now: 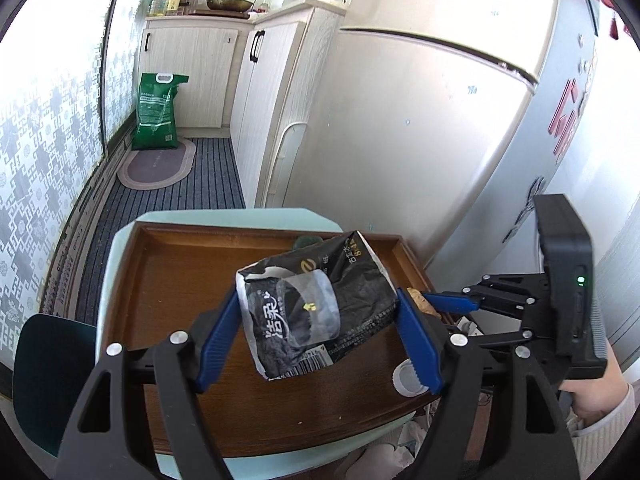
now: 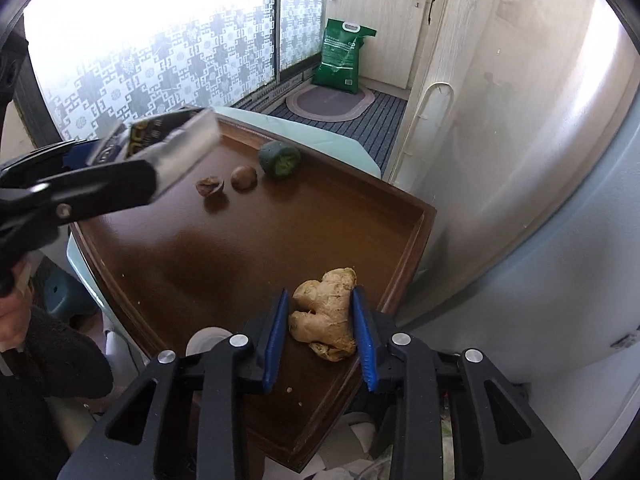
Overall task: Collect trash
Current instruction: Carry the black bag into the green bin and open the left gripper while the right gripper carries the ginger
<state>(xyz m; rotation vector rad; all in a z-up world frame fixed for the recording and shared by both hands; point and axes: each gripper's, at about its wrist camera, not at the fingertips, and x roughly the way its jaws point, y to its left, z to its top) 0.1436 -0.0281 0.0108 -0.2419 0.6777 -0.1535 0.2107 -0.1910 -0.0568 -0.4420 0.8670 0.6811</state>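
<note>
My left gripper (image 1: 318, 316) is shut on a crumpled black wrapper (image 1: 316, 304) with white print and holds it above the brown wooden tray (image 1: 176, 280). In the right wrist view the wrapper (image 2: 160, 136) hangs over the tray's far left side. My right gripper (image 2: 320, 320) has its blue fingers (image 2: 276, 336) on both sides of a piece of ginger (image 2: 326, 312) lying near the tray's right edge (image 2: 404, 272). Both fingers touch the ginger.
On the tray lie a green round fruit piece (image 2: 280, 158), a brown nut (image 2: 244, 178), a cracked shell (image 2: 209, 186) and a white bottle cap (image 1: 408, 378). The tray rests on a pale green stool (image 1: 240, 216). A refrigerator (image 1: 420, 132) stands at the right. A green bag (image 1: 158, 110) is on the floor.
</note>
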